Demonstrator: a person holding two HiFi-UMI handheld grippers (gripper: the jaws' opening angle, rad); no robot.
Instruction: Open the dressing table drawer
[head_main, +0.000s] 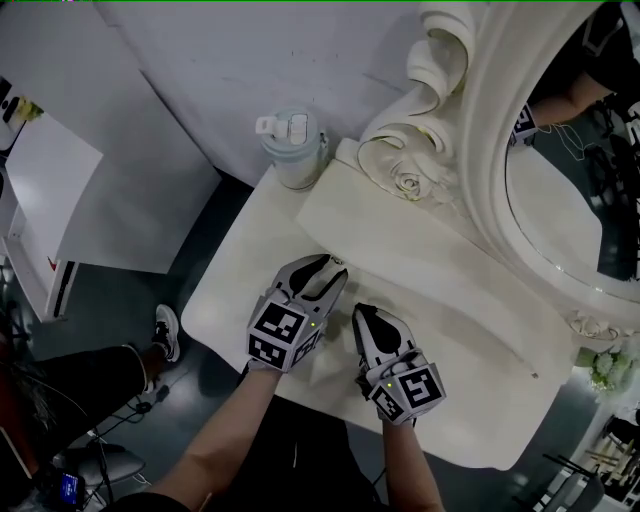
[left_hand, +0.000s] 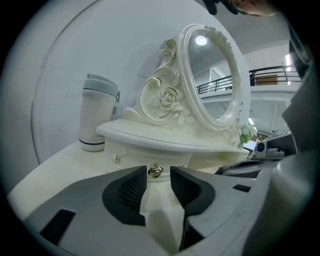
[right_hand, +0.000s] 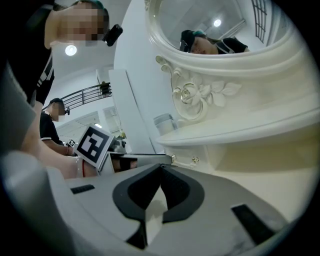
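The cream dressing table (head_main: 235, 300) carries a raised shelf (head_main: 430, 255), and under it sits a small drawer front (left_hand: 135, 155). A round gold knob (left_hand: 155, 170) on that drawer shows just ahead of my left gripper (left_hand: 158, 176), in line with the gap between its jaws. The jaws stand open and the pads touch nothing. In the head view my left gripper (head_main: 325, 268) points at the shelf's front edge. Beside it, my right gripper (head_main: 362, 313) hangs over the table top, its jaws (right_hand: 160, 171) shut on nothing. A second small knob (left_hand: 116, 158) sits further left.
A pale lidded tumbler (head_main: 293, 148) stands at the table's back left corner. The ornate oval mirror (head_main: 570, 190) with carved roses rises behind the shelf. A white cabinet (head_main: 60, 200) stands to the left, a person's shoe (head_main: 167, 330) is on the floor, and flowers (head_main: 605, 368) sit at the right.
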